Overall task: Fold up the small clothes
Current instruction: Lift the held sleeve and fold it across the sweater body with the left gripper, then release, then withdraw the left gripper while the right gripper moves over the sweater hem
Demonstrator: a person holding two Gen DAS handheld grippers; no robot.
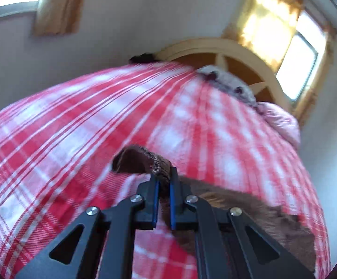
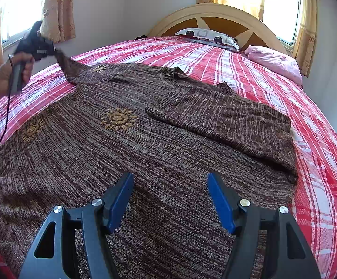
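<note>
A brown knitted sweater (image 2: 149, 153) with embroidered suns lies flat on the red plaid bed (image 2: 312, 162). One sleeve (image 2: 226, 118) is folded across its chest. The other sleeve (image 2: 75, 69) is pulled up off the bed at the far left, where my left gripper (image 2: 53, 51) is shut on its end. In the left wrist view the ribbed cuff (image 1: 145, 160) is pinched between that left gripper's (image 1: 163, 174) blue pads, with more of the brown knit (image 1: 261, 218) trailing to the right. My right gripper (image 2: 169, 186) hovers open over the sweater's lower body, with nothing between its fingers.
A patterned pillow (image 2: 208, 36) and a pink bundled cloth (image 2: 275, 62) lie by the rounded headboard (image 2: 224, 14). Curtained windows (image 2: 282, 7) flank the bed. A person's hand (image 2: 3, 76) with a dangling cable holds the left gripper at the bed's left side.
</note>
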